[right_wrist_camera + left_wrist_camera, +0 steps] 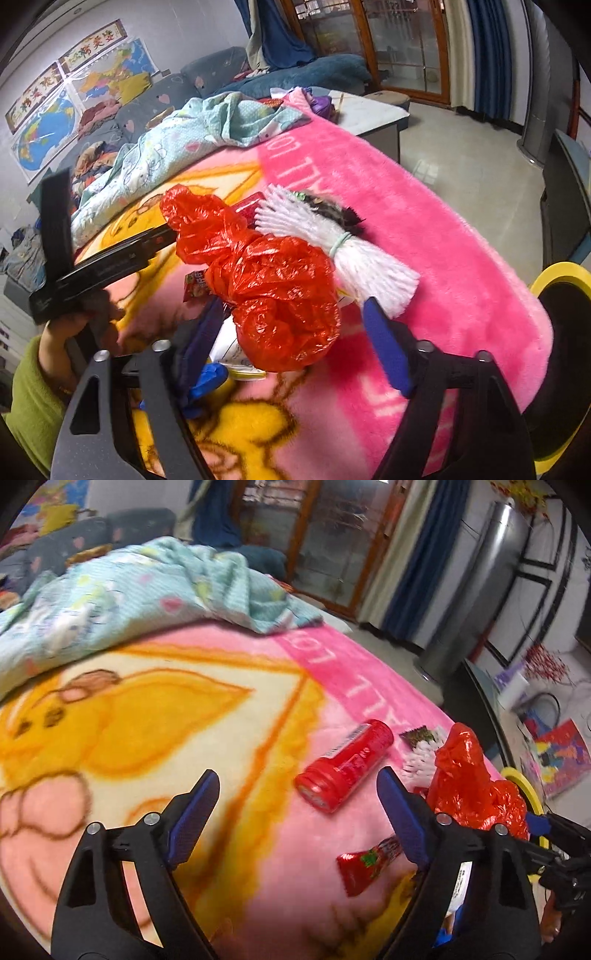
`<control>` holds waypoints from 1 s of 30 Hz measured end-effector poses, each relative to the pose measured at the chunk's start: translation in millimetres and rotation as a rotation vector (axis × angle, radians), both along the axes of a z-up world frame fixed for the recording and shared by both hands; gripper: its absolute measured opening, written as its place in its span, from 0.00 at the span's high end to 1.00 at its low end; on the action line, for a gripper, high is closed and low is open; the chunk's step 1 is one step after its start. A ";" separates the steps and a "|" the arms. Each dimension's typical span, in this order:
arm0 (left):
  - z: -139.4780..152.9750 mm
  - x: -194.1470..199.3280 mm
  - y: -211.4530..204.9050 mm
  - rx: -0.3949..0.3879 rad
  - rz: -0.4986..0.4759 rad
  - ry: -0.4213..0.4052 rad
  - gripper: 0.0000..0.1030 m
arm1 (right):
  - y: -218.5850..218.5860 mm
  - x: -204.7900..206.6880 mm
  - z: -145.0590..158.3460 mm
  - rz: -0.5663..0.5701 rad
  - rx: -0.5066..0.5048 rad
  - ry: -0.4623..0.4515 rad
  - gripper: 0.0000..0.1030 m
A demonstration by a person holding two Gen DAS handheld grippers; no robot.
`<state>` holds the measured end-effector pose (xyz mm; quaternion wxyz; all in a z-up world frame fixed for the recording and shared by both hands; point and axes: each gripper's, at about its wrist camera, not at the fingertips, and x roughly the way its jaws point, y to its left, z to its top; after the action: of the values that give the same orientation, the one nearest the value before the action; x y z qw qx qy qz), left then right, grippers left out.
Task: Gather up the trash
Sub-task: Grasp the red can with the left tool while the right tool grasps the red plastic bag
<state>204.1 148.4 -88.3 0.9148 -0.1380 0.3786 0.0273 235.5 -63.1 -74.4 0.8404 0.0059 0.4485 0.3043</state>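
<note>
Trash lies on a pink and yellow blanket [184, 720]. A crumpled red plastic bag [273, 280] sits between the fingers of my right gripper [293, 306]. The right pad stands apart from the bag, so the gripper is open. My left gripper [297, 784] is open with nothing gripped. A red flashlight [343, 764] lies just beyond its tips. A red snack wrapper [369, 864] lies beside its right finger. A white tied bundle of strands [332, 240] and a dark wrapper [332, 210] lie behind the bag. A white packet [232, 350] is partly hidden under the bag.
A light blue quilt [129, 590] is heaped at the blanket's far end. A yellow-rimmed black bin [561, 277] stands off the right edge. A hand in a green sleeve [33, 398] holds the left gripper's handle. Tiled floor [461, 166] lies beyond.
</note>
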 end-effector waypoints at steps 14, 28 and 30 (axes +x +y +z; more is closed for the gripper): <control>-22.7 39.0 -11.2 -0.047 -0.117 0.067 0.34 | -11.0 -8.1 -5.7 0.038 0.038 0.065 0.78; -22.3 27.0 -19.2 0.002 -0.127 0.076 0.62 | -19.5 -5.7 5.3 0.016 0.075 0.068 0.81; -22.0 22.7 -19.0 -0.004 -0.124 0.076 0.66 | -21.3 -6.9 7.8 0.013 0.079 0.065 0.81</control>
<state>226.7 129.4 -110.3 0.8994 -0.1151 0.4209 -0.0249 228.5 -84.4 -66.6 0.8224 0.0461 0.4632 0.3269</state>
